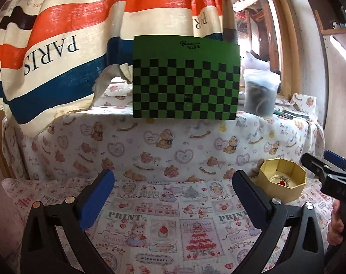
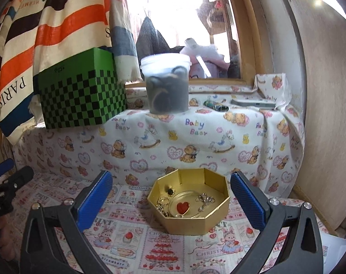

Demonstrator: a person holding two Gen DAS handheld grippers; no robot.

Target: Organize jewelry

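Note:
A gold octagonal box sits on the printed cloth between my right gripper's open fingers; it also shows in the left wrist view at the right. Inside lie a red heart pendant, gold rings, a dark-stone ring and a silver chain piece. My right gripper is open and empty, just in front of the box. My left gripper is open and empty over bare cloth, left of the box.
A green checkered box and a frosted plastic jar stand on a raised cloth-covered ledge behind. A phone and small items lie on the ledge's right. A striped curtain hangs at the left; wall at the right.

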